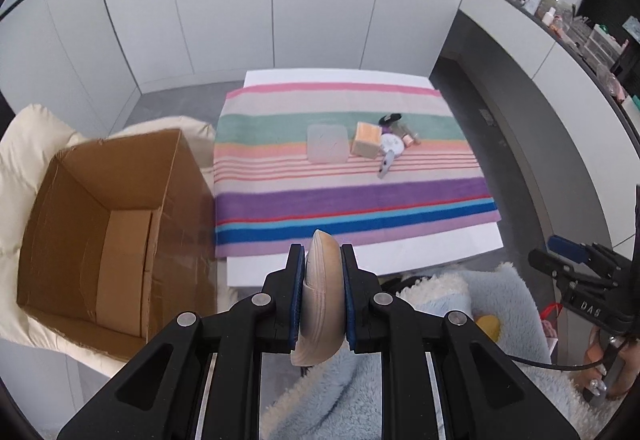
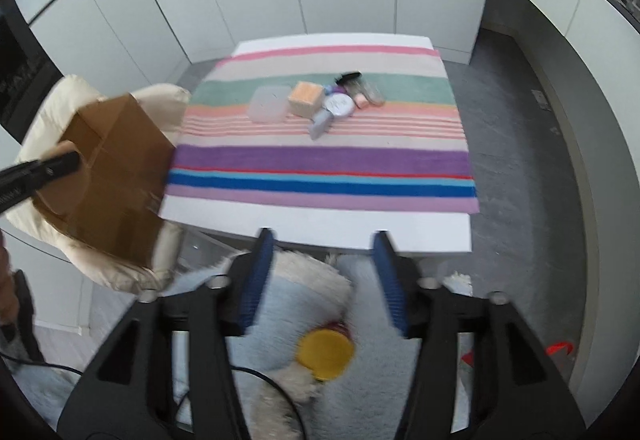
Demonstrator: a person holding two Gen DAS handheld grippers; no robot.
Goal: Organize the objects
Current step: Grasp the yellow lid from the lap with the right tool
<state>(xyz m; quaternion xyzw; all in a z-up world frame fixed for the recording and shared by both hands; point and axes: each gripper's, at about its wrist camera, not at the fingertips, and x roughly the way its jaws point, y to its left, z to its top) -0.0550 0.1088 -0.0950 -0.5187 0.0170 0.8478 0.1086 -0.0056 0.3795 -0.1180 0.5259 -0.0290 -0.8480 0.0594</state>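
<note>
White cabinet fronts close off the room behind a low white table (image 1: 420, 260) that carries a striped towel (image 1: 344, 200). To the table's left an open cardboard box (image 1: 100, 232) sits on a cream cushion (image 1: 24, 144), its flaps up and its floor bare.

The left gripper (image 1: 322, 300) is clenched on a tan, ribbed, shell-like piece (image 1: 322, 292), held edge-on between the blue pads just off the table's near edge, over a fluffy blue garment (image 1: 460, 304). The right gripper (image 2: 322, 280) stands released with nothing between its pads; the yellow disc (image 2: 326, 354) on the fleece below is not between them.

The remaining things lie in a cluster toward the far right of the towel: a frosted lid (image 1: 327, 143), an orange-topped block (image 1: 366, 140), a round white tin (image 1: 392, 144), a grey tube (image 1: 386, 166) and some small bottles (image 1: 404, 132), touching or just beside one another.

The step in hand looks like dropping the tan piece into the box. To do it well, carry the left gripper across to the left until it is clearly above the box's opening and inside the near wall, lower it past the rim, then release, so the thin piece does not catch a flap and slide onto the cushion. The right gripper can meanwhile head for the grey tube, which lies at the cluster's near edge and is easiest to take without disturbing the rest.
</note>
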